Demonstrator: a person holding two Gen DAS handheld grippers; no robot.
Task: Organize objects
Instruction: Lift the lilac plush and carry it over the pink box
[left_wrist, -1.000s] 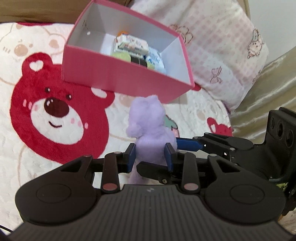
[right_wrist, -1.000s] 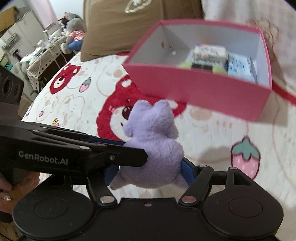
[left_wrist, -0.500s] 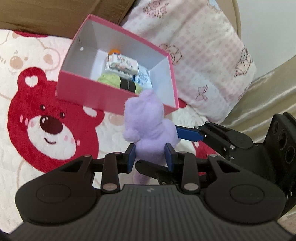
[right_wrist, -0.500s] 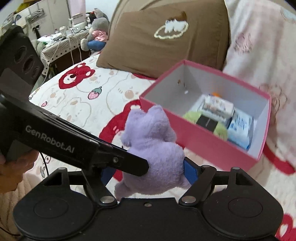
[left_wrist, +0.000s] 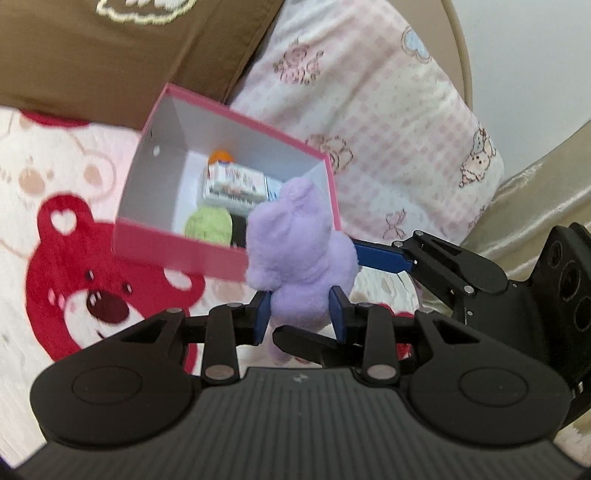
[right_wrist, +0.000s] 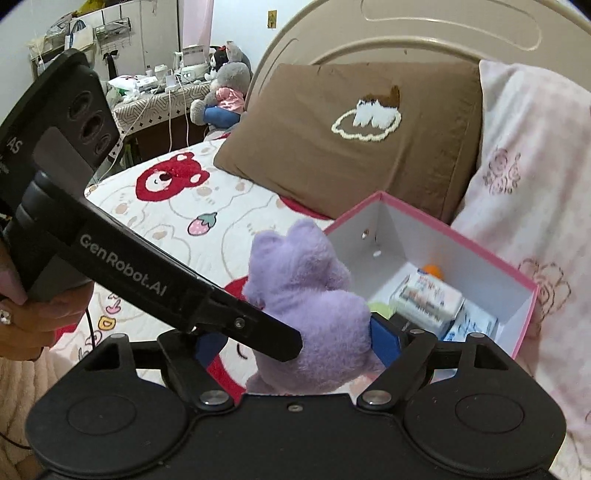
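Both grippers had lifted the purple plush toy (left_wrist: 301, 254) off the bedspread to the pink box's (left_wrist: 177, 251) near rim. Left gripper (left_wrist: 300, 314) was clamped on it; right gripper (right_wrist: 295, 341) jaws had just been opening, plush between them. Risk: a one-sided hold could let it fall outside the box

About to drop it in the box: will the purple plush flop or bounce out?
The purple plush looks soft: it dents between the left gripper pads. Probably light, so it should land quietly in the pink box. Rolling seems unlikely.
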